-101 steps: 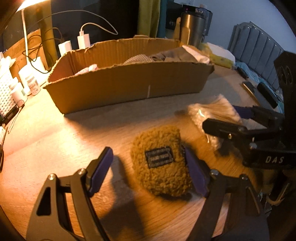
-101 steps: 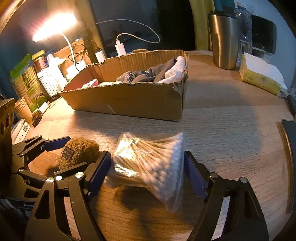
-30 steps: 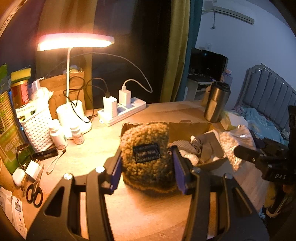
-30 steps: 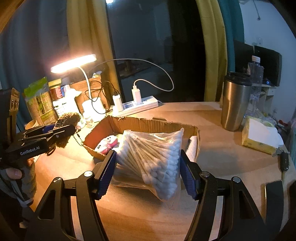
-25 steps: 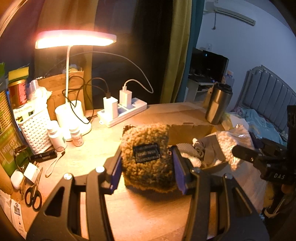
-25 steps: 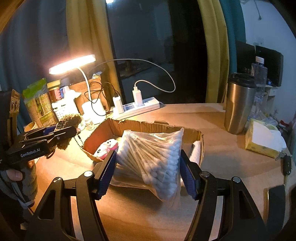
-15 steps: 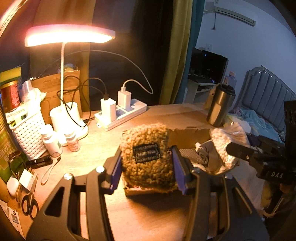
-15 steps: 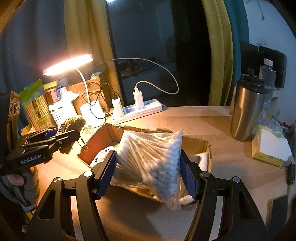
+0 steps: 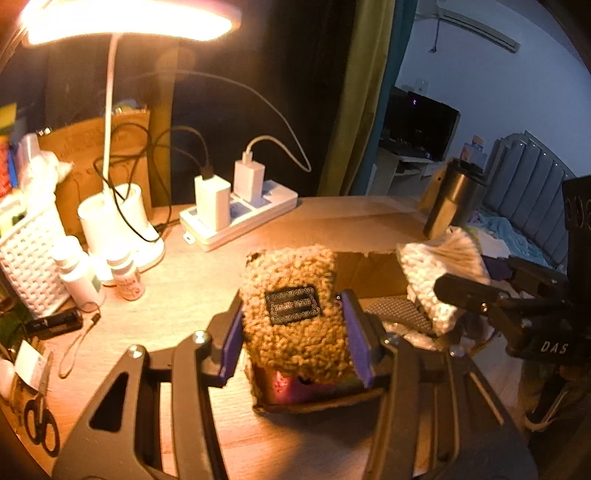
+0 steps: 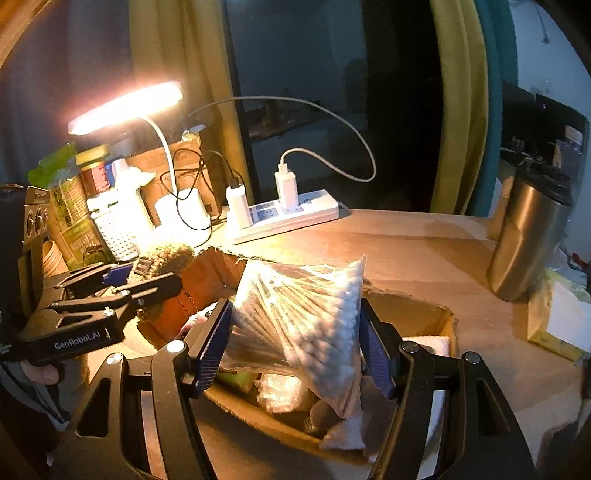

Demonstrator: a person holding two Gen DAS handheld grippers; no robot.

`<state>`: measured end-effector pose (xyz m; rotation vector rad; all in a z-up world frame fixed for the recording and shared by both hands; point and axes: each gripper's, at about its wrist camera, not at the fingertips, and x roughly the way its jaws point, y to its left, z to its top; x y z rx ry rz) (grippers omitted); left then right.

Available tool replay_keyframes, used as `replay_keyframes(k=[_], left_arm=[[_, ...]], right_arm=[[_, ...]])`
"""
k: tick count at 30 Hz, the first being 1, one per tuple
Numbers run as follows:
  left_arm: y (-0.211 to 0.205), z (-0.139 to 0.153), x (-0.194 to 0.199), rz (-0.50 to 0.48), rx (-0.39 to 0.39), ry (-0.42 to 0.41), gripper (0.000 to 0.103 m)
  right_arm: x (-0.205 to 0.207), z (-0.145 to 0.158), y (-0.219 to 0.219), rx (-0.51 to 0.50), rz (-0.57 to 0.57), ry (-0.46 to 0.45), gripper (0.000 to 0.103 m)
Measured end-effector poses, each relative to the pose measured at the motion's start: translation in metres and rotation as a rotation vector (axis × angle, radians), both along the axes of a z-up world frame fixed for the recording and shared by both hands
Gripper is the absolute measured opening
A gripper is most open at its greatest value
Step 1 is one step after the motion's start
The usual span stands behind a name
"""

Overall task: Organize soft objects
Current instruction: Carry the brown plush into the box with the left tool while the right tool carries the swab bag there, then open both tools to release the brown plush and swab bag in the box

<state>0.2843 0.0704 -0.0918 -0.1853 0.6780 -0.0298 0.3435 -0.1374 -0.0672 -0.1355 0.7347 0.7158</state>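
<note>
Both loads now over the box (image 10: 417, 314) (were on desk (image 9: 192, 288)).
L gripper (image 9: 293, 332) jaws clamp fuzzy pouch (image 9: 291, 310), R gripper (image 10: 295, 343) the swab bag (image 10: 303, 325); release next.

Dim room, lit warm orange by one desk lamp (image 9: 125, 18) (blown out to white glare at its head). Long dark shadows toward the table's (image 9: 192, 295) near edge. Strong fisheye bending and black vignette at all corners; slightly soft, grainy in darker areas.

A power strip (image 10: 286, 217) is set behind the cardboard box (image 10: 413, 314); a lamp (image 10: 183, 212) is placed behind and left of it, a steel tumbler (image 10: 528, 236) to its right.
</note>
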Motion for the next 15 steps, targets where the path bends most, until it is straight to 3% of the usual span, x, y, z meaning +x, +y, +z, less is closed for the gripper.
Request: replay_keyframes(k=[8, 15], left_arm=[[0.001, -0.022, 0.017, -0.05, -0.036, 0.05, 0.051], [-0.002, -0.024, 0.021, -0.066, -0.036, 0.025, 0.053]], right_arm=[[0.014, -0.022, 0.019, -0.018, 0.022, 0.054, 0.069], [0.023, -0.038, 0.024, -0.027, 0.016, 0.101, 0.069]])
